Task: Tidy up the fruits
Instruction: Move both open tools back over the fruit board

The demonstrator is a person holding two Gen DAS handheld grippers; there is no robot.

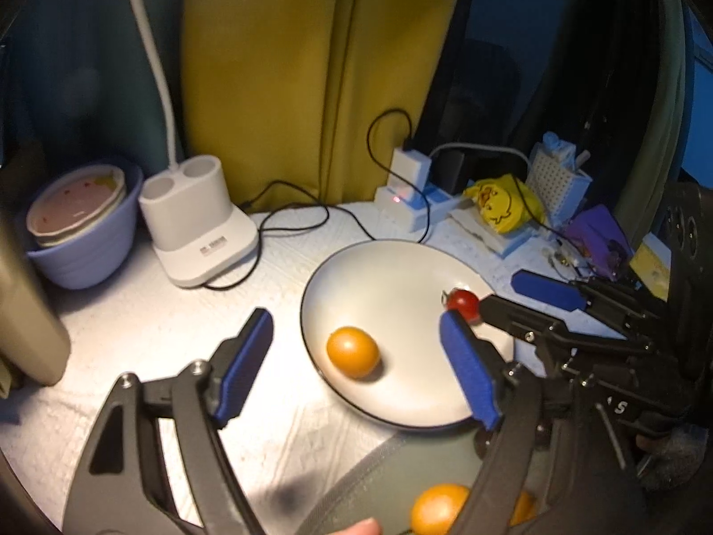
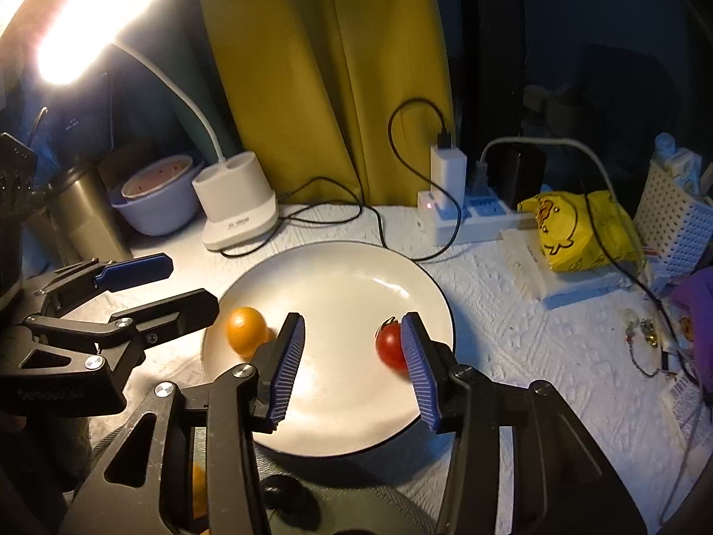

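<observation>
A white plate (image 1: pixel 401 276) with a dark rim lies on the white cloth. On it are a small orange fruit (image 1: pixel 352 352) and a red cherry tomato (image 1: pixel 463 303). My left gripper (image 1: pixel 354 318) hangs open above the plate's near left side, the orange fruit below the gap and no pad touching it. In the right wrist view my right gripper (image 2: pixel 352 318) is open over the plate (image 2: pixel 338 276). The tomato (image 2: pixel 390 345) lies just beside its right finger, partly hidden by it. The orange fruit (image 2: pixel 244 329) lies left of its left finger. Each view shows the other gripper (image 1: pixel 499 290) (image 2: pixel 191 283) alongside.
More orange fruits (image 1: pixel 439 512) lie in a grey-green container at the near edge. A white lamp base (image 1: pixel 200 218), a lavender bowl (image 1: pixel 84 232), a power strip with cables (image 1: pixel 414 205), a yellow duck bag (image 1: pixel 503 205) and a metal flask (image 2: pixel 89 218) ring the plate.
</observation>
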